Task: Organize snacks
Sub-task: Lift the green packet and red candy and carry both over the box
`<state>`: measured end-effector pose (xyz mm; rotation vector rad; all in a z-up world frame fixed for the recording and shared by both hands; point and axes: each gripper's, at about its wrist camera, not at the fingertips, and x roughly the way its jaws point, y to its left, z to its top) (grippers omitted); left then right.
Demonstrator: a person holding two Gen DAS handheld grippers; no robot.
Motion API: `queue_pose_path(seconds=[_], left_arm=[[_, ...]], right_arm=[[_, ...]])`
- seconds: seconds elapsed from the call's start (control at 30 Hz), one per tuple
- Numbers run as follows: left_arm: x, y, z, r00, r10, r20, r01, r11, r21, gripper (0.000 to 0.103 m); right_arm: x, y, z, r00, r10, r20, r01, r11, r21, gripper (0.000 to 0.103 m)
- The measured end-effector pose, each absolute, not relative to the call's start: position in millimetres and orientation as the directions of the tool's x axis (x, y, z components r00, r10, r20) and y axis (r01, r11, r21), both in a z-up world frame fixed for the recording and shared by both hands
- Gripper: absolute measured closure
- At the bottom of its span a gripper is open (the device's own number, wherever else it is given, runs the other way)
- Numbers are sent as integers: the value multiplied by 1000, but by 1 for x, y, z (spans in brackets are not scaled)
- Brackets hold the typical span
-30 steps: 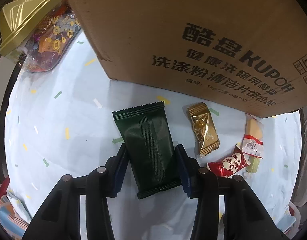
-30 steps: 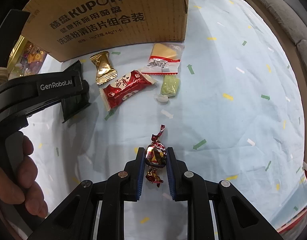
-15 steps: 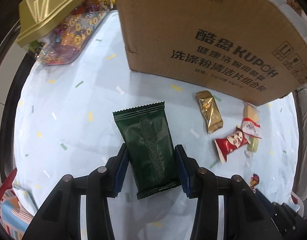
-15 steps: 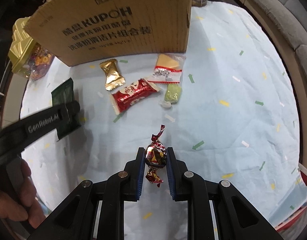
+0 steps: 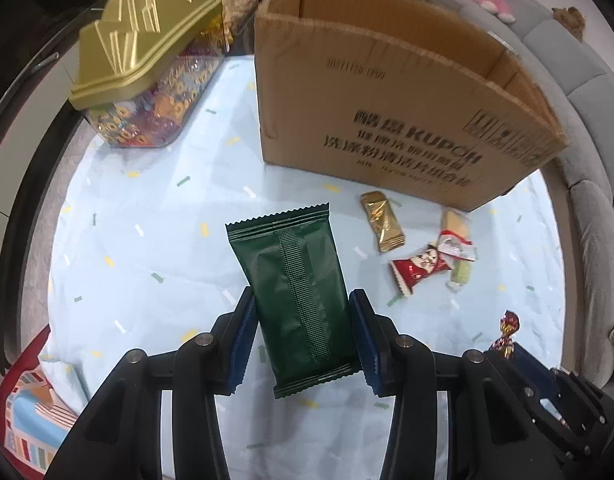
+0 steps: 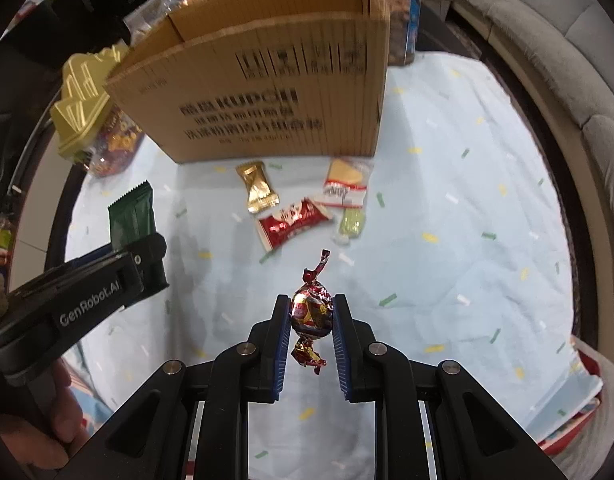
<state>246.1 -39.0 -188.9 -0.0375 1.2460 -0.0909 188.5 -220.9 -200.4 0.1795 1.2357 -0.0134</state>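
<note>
A pale blue tablecloth [image 5: 155, 240] speckled with small coloured dashes lies under both claws, well below their tips. Beyond the claws a big open cardboard box [image 5: 387, 120] stands upright on it, printed side facing them; from the left claw it sits ahead and to the right, from the right claw ahead and slightly left. Left of the box, far ahead-left of either claw, is a clear container of sweets with a ridged gold lid [image 5: 147, 44].

The left claw [image 5: 301, 336] is clamped on a dark green packet [image 5: 295, 284], its blue pads pressing the packet's two long sides; the packet sticks out ahead past the fingertips, clear of the cloth. In the right wrist view this claw appears at the left, with a person's hand [image 6: 59, 412] around its handle.

The right claw [image 6: 311, 320] is clamped on a round sweet in a red and gold twist wrapper [image 6: 311, 310], one twisted end pointing ahead, the other hanging back between the fingers.

On the cloth between the claws and the box lie four small snacks, ahead of the right claw and ahead-right of the left one: a red packet [image 6: 291, 226] nearest, a gold packet [image 6: 257, 186] beyond it toward the box, a clear packet with a yellow bar and red band [image 6: 345, 188] to the right, and a small green sweet [image 6: 351, 222] touching that packet's near end.
</note>
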Motion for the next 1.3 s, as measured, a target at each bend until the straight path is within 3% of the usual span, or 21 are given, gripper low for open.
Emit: queue_pose_path(seconds=[0.83, 1.3], left_arm=[[238, -42, -94, 510, -182, -841, 134, 982, -132, 58], [253, -48, -67, 587, -231, -776, 193, 971, -143, 58]], right_arm=[[188, -211, -91, 604, 73, -794, 16, 994, 104, 81], [200, -206, -54, 724, 73, -686, -52, 997, 52, 81]])
